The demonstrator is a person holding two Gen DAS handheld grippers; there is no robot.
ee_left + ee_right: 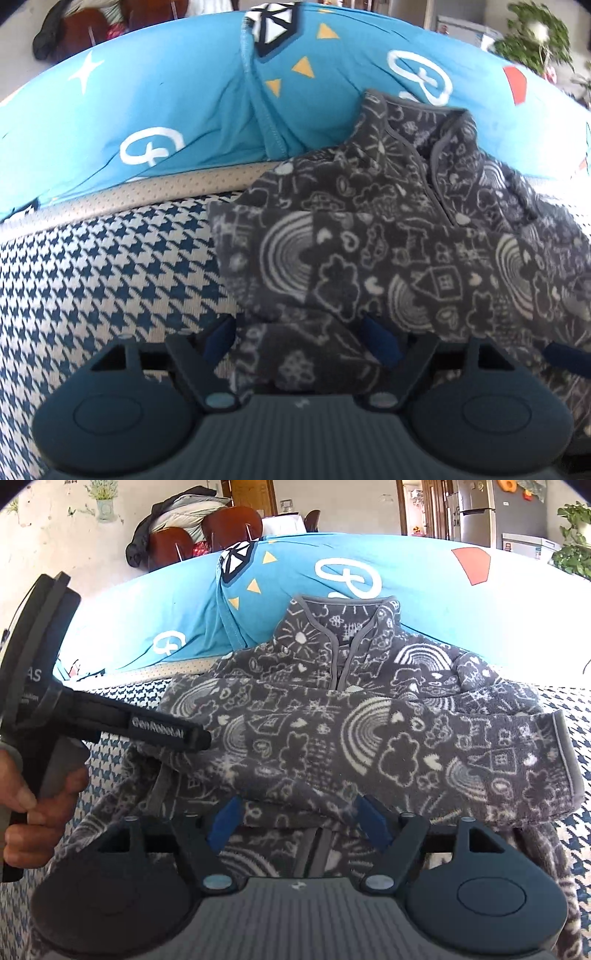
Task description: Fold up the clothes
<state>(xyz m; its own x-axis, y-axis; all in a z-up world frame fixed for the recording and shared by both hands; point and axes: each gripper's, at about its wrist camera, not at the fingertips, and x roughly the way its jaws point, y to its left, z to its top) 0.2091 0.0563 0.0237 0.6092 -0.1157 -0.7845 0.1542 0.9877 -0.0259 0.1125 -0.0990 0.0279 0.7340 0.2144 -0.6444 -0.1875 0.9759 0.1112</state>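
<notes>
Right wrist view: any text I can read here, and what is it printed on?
"GenRobot.AI": on the finger of the left claw reaching onto the grey fleece jacket.
"AS": end of a cut-off word on that claw's body; the smaller lines below are too blurred.
Fridge door stickers: unreadable.

The dark grey fleece jacket with white doodle print (388, 258) runs off the right edge of the left wrist view, and its lower hem is covered by the left hand-held gripper (301, 341). In the right wrist view the right hand-held gripper (299, 818) hides the jacket's near part. The green leafy plant (535, 33) is blurred.
</notes>
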